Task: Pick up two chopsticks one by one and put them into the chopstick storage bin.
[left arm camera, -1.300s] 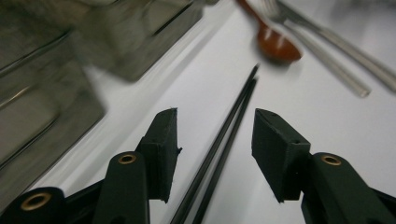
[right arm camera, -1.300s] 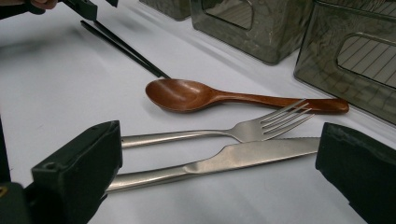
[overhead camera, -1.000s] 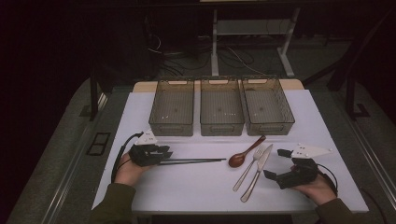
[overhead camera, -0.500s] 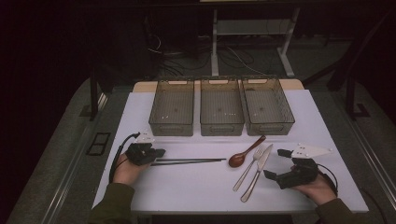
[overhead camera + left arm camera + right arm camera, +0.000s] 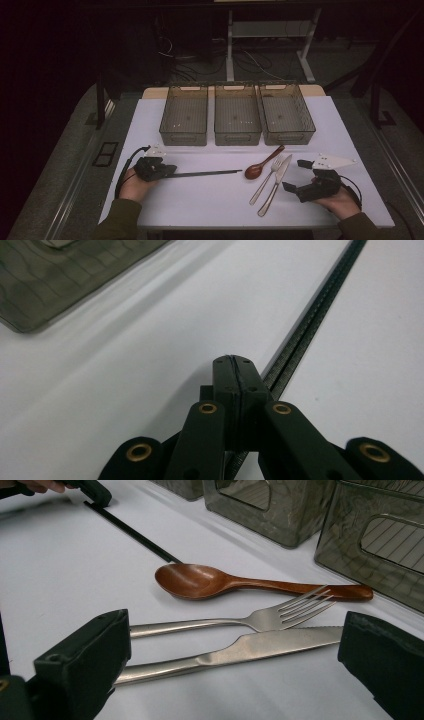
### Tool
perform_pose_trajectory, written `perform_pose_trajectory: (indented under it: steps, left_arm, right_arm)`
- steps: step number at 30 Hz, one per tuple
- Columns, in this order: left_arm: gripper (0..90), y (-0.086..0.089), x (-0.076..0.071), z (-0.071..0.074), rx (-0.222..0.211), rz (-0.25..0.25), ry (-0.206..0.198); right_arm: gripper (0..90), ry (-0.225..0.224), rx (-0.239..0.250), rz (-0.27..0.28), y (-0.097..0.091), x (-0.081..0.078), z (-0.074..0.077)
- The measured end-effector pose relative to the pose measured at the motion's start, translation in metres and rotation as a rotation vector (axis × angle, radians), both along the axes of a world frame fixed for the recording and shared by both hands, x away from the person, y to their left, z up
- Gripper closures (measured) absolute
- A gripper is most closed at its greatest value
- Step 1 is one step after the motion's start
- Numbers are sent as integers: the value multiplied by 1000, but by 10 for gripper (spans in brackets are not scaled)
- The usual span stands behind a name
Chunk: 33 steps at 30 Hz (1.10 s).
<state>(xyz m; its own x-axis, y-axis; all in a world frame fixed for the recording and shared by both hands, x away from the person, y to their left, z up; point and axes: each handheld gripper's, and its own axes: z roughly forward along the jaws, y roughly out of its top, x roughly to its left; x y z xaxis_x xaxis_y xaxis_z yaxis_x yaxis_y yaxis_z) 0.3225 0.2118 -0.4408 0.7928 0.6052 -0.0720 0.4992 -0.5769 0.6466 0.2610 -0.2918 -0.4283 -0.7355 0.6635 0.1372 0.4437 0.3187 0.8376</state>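
Glossy wooden spoon (image 5: 210, 581), ribbed matt chopsticks (image 5: 320, 310)

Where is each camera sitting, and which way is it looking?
High view: above the person's side, looking forward and down at the white table, three bins and cutlery; both forearms and hands show.
Left gripper view: rides the left claw, looking along its closed jaws and the black chopsticks beside them.
Right gripper view: rides the right claw, looking between open jaws at the fork, knife and wooden spoon.
Shared: the high and right gripper views both show the spoon, fork and knife.
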Motion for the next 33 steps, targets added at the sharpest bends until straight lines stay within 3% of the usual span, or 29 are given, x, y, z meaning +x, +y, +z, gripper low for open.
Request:
perform_pose_trajectory:
  steps: [7,21,28,33]
  left_arm:
    - [885,-2,-10,1,3,-16,20]
    - [884,-2,-29,2,3,-47,21]
    - [821,-6,-29,7,-11,-44,-8]
    - [760,-11,-31,13,-60,-46,-41]
  right_arm:
    - [1,0,0,-1,0,0,0]
    - [0,0,-1,-1,0,0,0]
    - [1,-2,-2,3,0,0,0]
    - [1,-2,-5,6,1,0,-1]
